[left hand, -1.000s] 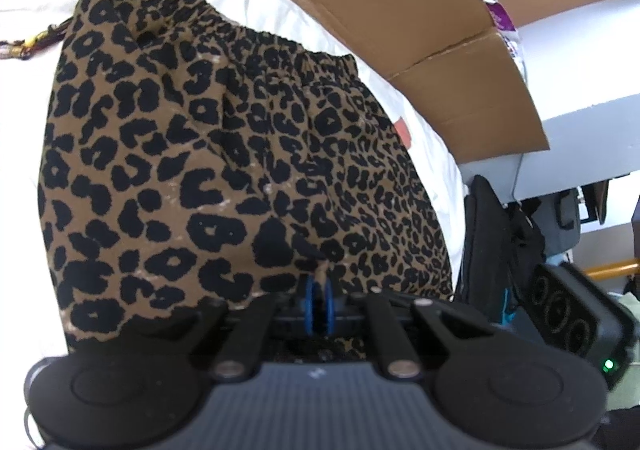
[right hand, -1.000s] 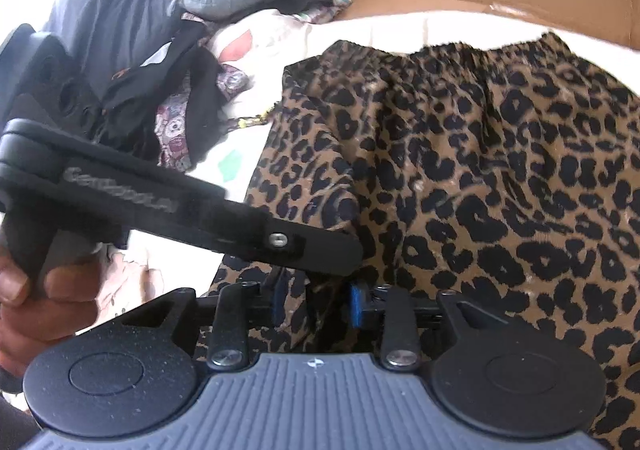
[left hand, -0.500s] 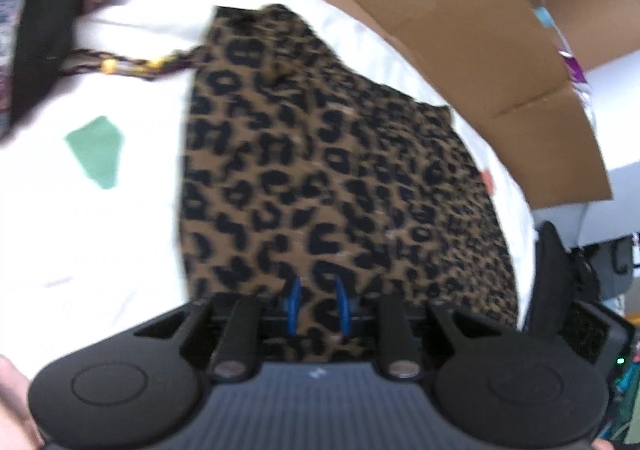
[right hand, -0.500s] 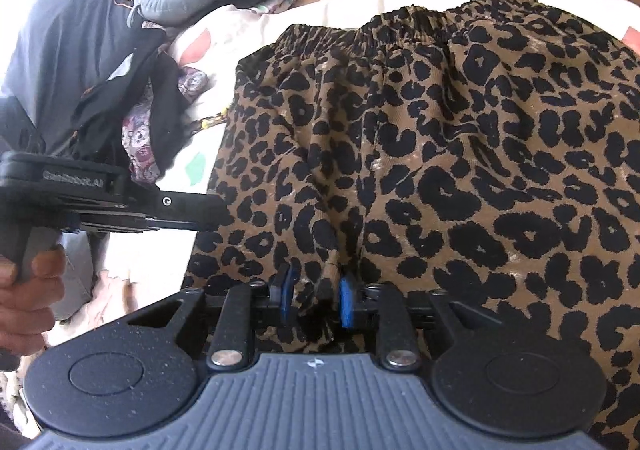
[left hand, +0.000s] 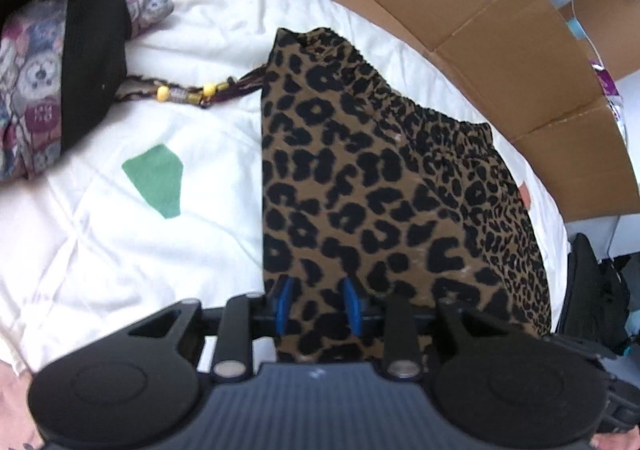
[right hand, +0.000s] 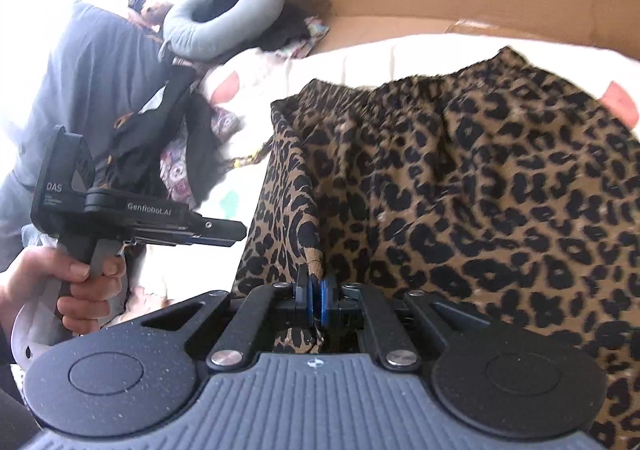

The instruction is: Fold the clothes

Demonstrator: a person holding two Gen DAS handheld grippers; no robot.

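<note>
A leopard-print skirt (left hand: 384, 185) lies spread on a white bed sheet (left hand: 120, 242), with brown cardboard (left hand: 500, 33) standing along the far side of the bed. Its gathered elastic waistband (left hand: 400, 97) sits at the far end, next to the cardboard, and the hem end comes toward both cameras, so the long axis runs from the near edge of the bed away to the cardboard. In the left wrist view the garment's left edge runs nearly straight up the picture, while the waistband slants down to the right.

The left hand-held gripper (left hand: 316, 308) hovers at the near hem with its blue pads (left hand: 285, 302) set narrowly apart and opening; leopard cloth shows in the gap between them, but the pads do not press on it. The right hand-held gripper (right hand: 315, 300) is pinched tight on a fold of the skirt's left edge, which rises in a small peak from between its blue pads (right hand: 325, 300).

In the right wrist view a hand (right hand: 68, 286) grips the handle of the left tool, to the left of the skirt. A beaded cord (left hand: 180, 91) lies on the sheet, its end touching the skirt's far left corner, and a pile of dark and patterned clothes (left hand: 52, 49) sits further left. A grey neck pillow (right hand: 220, 21) rests near the cardboard
</note>
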